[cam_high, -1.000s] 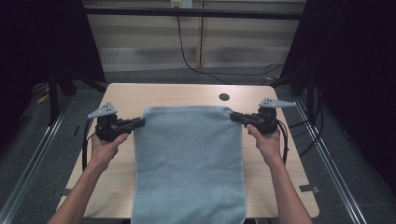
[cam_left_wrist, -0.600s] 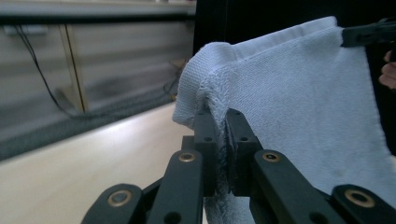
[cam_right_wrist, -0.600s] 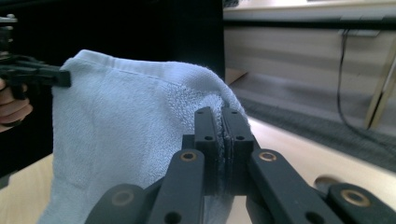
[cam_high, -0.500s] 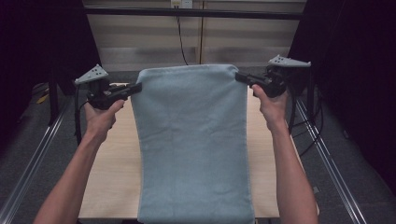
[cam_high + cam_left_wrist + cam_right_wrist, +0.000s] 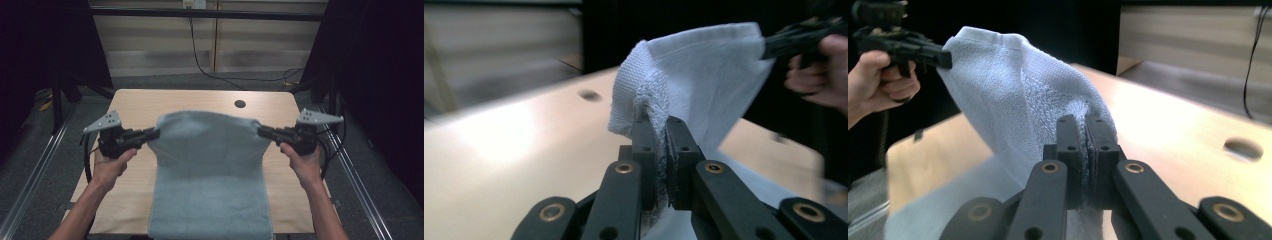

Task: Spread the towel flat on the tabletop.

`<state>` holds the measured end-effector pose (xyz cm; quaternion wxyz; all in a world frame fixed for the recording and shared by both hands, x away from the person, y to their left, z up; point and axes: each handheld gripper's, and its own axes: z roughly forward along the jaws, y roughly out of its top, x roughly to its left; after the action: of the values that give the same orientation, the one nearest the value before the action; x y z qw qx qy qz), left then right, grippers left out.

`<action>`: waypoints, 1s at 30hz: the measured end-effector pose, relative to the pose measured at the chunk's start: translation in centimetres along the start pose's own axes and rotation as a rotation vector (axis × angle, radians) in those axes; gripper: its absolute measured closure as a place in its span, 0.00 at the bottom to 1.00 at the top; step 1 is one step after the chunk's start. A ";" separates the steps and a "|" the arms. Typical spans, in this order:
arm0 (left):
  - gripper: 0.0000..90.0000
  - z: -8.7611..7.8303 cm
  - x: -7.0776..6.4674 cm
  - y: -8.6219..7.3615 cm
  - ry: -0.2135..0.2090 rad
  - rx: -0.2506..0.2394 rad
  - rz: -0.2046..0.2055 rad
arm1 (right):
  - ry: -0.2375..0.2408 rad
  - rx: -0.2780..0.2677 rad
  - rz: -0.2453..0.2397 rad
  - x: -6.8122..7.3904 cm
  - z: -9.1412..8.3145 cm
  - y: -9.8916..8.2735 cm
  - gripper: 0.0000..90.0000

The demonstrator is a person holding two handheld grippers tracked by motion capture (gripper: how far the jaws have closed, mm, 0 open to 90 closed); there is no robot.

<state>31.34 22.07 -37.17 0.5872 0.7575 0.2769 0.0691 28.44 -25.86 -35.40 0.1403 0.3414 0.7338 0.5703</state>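
Observation:
A pale blue towel (image 5: 207, 165) hangs stretched between the two grippers above the wooden table (image 5: 140, 105), and its lower part lies on the table and over the near edge. My left gripper (image 5: 154, 134) is shut on the towel's upper left corner (image 5: 651, 107). My right gripper (image 5: 262, 131) is shut on the upper right corner (image 5: 1083, 112). In each gripper view the black jaws pinch the terry cloth, and the other hand holds the far corner. The top edge bulges up between the grippers.
A round cable hole (image 5: 240, 104) sits near the table's far right. Metal rails (image 5: 30, 185) run along both sides of the table. A black cable (image 5: 200, 55) hangs down the back wall.
Both hands lifted the towel high half a second ago and have since come back down toward the table. The towel's top edge now sits lower and billows slightly.

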 end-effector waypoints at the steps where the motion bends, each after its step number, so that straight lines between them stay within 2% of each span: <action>1: 0.95 0.0 -0.3 -1.0 0.006 0.025 -0.004 | 0.006 0.027 0.000 0.4 -0.1 -0.9 0.96; 3: 0.95 -0.1 -0.9 -2.9 0.001 0.059 -0.013 | -0.005 0.086 -0.007 1.2 -0.2 -2.8 0.96; 5: 0.95 -0.3 -1.1 -4.6 0.007 0.097 -0.025 | -0.004 0.130 0.011 1.5 -0.4 -4.7 0.96; 7: 0.95 -0.6 -1.5 -6.3 0.001 0.137 -0.059 | -0.003 0.137 0.050 1.6 -1.0 -6.5 0.96; 8: 0.95 -0.7 -1.8 -7.2 -0.008 0.161 -0.059 | 0.001 0.143 0.071 1.7 -1.2 -7.3 0.96; 10: 0.95 -0.9 -2.7 -8.8 -0.020 0.191 -0.078 | 0.005 0.191 0.080 2.4 -1.4 -8.9 0.96; 11: 0.95 -1.0 -3.1 -9.5 -0.035 0.209 -0.075 | 0.010 0.211 0.084 2.9 -1.5 -9.7 0.96; 13: 0.95 -0.9 -3.9 -10.8 -0.039 0.265 -0.080 | 0.006 0.263 0.082 3.8 -1.6 -11.1 0.96; 14: 0.95 -0.7 -4.1 -11.5 -0.044 0.309 -0.104 | 0.004 0.274 0.084 4.2 -1.6 -11.7 0.96; 15: 0.95 -0.5 -4.3 -12.3 -0.037 0.332 -0.106 | 0.008 0.281 0.093 4.5 -1.7 -12.4 0.96; 16: 0.95 -0.3 -4.2 -13.2 -0.045 0.365 -0.128 | 0.006 0.294 0.098 4.7 -1.7 -13.0 0.96; 18: 0.95 -0.2 -4.1 -13.9 -0.039 0.388 -0.141 | 0.006 0.326 0.112 4.9 -1.4 -14.4 0.96; 19: 0.95 -0.1 -4.1 -14.0 -0.041 0.389 -0.139 | 0.004 0.361 0.109 4.9 -1.1 -15.0 0.96; 22: 0.94 0.5 -4.0 -14.3 -0.009 0.420 -0.094 | -0.006 0.403 0.103 4.7 -0.6 -15.5 0.96; 24: 0.94 1.0 -3.7 -14.4 0.004 0.413 -0.109 | -0.025 0.449 0.090 4.5 0.3 -15.8 0.96; 27: 0.94 1.5 -2.8 -14.1 0.039 0.401 -0.089 | -0.033 0.451 0.099 4.2 1.1 -15.8 0.96; 30: 0.94 1.9 -1.2 -14.0 0.037 0.378 -0.117 | -0.040 0.445 0.108 3.8 1.7 -15.6 0.97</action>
<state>26.44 22.02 -50.48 0.4323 0.8354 0.3393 -0.0045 21.41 -23.88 -49.80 0.0454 0.4141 0.8191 0.3943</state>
